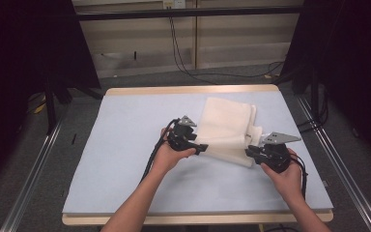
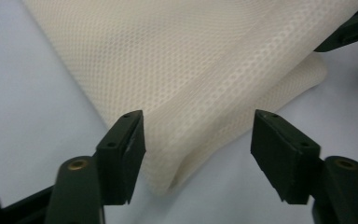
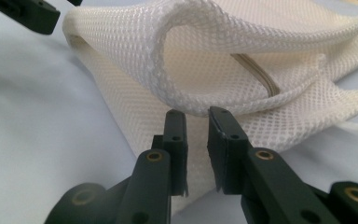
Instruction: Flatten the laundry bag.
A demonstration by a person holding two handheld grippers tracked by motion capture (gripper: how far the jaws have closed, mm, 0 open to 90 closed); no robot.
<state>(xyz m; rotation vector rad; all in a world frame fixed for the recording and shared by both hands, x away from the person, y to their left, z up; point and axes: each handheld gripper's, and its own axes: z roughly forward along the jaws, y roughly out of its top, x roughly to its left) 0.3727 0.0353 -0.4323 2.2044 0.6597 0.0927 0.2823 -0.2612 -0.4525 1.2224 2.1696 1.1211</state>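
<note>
I judge the step in hand to be taking hold of the white mesh cloth (image 1: 229, 129), which lies folded on the blue-covered desk (image 1: 125, 145), at its near edge. My left claw (image 2: 198, 144) stands open with the cloth's near-left corner between its spread jaws, untouched by either pad. My right claw (image 3: 196, 140) is nearly closed just under the raised near-right hem, nothing pinched; next, each claw must close on its fold.

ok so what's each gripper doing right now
left gripper: open, white mesh bag corner between its jaws, not pinched
right gripper: nearly closed at the bag's edge, grip unclear
</note>
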